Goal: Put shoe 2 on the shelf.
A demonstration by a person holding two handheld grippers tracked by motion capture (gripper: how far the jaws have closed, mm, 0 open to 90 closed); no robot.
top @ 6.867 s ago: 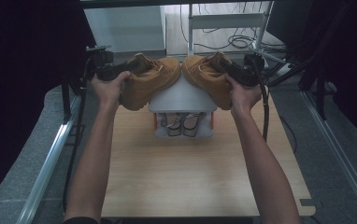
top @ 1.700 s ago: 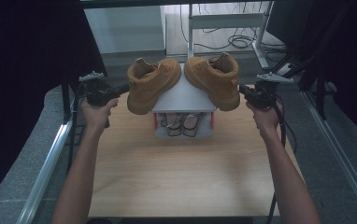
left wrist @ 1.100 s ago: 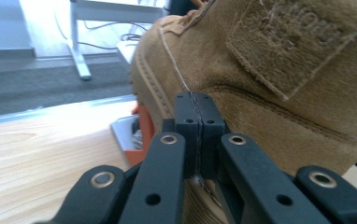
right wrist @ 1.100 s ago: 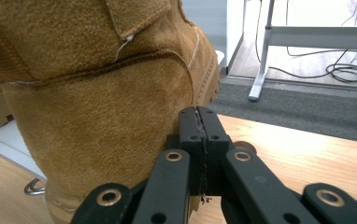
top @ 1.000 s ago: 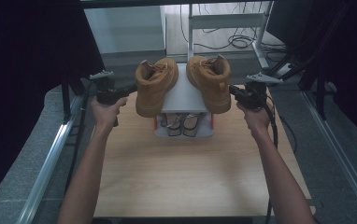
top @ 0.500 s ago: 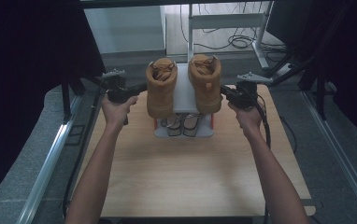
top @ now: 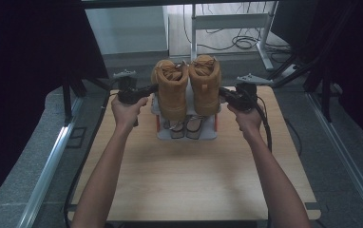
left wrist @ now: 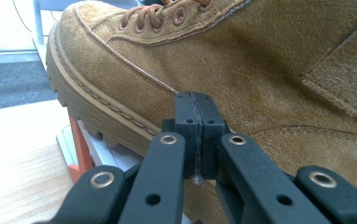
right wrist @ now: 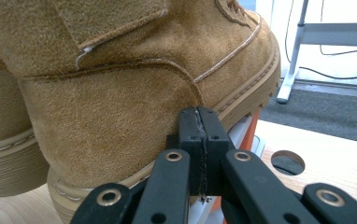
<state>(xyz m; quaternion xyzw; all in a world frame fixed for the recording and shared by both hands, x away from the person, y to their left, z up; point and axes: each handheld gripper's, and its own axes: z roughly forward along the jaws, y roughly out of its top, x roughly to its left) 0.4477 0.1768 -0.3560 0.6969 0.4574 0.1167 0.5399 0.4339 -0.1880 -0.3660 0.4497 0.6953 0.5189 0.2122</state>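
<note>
two tan suede boots [top: 188,88] side by side on rack

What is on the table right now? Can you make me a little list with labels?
left boot: tan suede, on the rack, toe pointing away
right boot: tan suede, side by side with the left one
rack: small, white with orange parts, a pair of sandals underneath
left gripper: shut, tip against the left boot's side
right gripper: shut, tip against the right boot's side
table: light wood
</note>
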